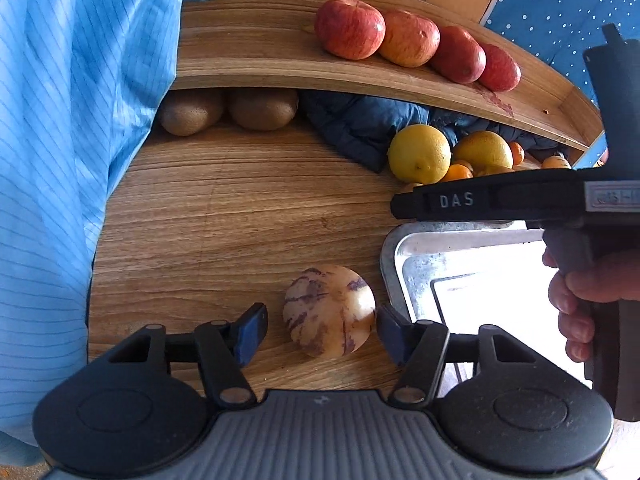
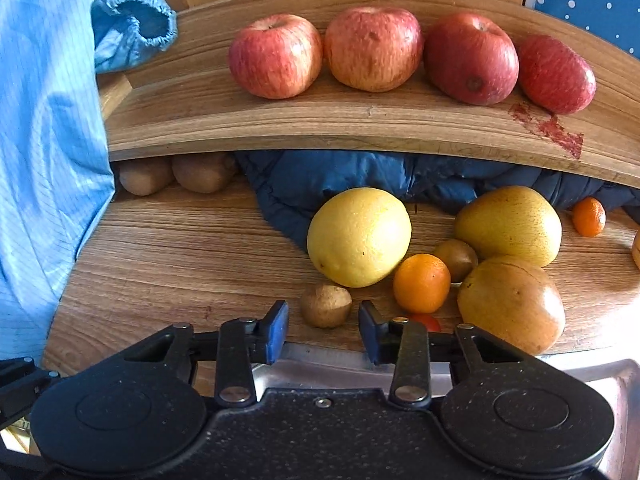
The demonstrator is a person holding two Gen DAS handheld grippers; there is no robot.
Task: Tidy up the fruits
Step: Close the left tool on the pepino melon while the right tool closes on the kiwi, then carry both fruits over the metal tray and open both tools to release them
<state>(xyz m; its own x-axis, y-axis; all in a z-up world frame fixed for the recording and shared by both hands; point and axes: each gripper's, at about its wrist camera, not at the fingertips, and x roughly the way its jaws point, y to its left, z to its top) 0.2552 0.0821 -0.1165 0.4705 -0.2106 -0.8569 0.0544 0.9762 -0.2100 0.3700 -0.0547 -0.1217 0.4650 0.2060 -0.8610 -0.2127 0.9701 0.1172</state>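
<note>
Straddling striped melon [image 1: 329, 310] – left tongs [image 1: 320, 330] agape; right tongs [image 2: 323, 330] frame kiwi [image 2: 326, 305]

A home-like room: a two-tier wooden shelf [image 2: 304, 120] ahead of the tongs holds red apples [image 2: 372, 48], a rumpled navy quilted jacket [image 2: 344, 180] beneath.

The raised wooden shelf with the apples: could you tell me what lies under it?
Under the shelf lie two kiwis and a dark blue padded cloth. Its overhang hides whatever sits further back.
</note>
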